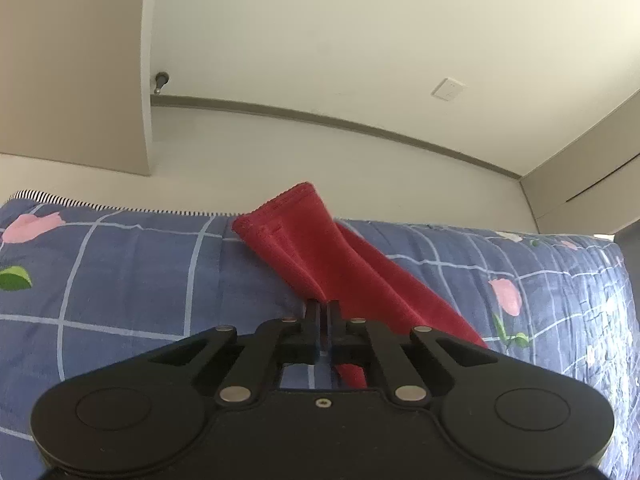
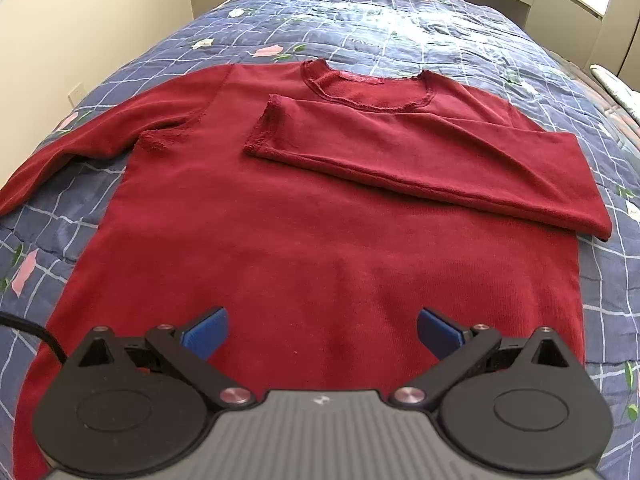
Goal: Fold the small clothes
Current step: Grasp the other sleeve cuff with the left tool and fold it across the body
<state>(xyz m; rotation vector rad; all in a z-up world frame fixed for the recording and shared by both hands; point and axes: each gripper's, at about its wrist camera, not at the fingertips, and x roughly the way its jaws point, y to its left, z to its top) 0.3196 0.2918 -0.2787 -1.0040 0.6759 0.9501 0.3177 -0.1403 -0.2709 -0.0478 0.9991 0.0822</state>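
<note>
left tool [image 1: 322, 312] clenched on red sleeve [image 1: 320, 256]; right tool [image 2: 322, 332] released; thin grip may slip, sleeve drops crooked.

The shirt [image 2: 304, 216] lies flat on the bed [image 2: 360, 20], with its neck [image 2: 366, 92] at the far end. One sleeve [image 2: 432, 164] is folded over the chest, and its cuff sits near the middle, just below the neck. The other sleeve [image 2: 80, 144] lies out to the left, on the bed. The right gripper [image 2: 322, 336] hangs over the near edge of the shirt, fingers wide apart. The left gripper [image 1: 323, 312] pinches that left sleeve [image 1: 320, 252], and the cuff sticks up past its fingers. A wall [image 1: 360, 80] stands behind the bed.
</note>
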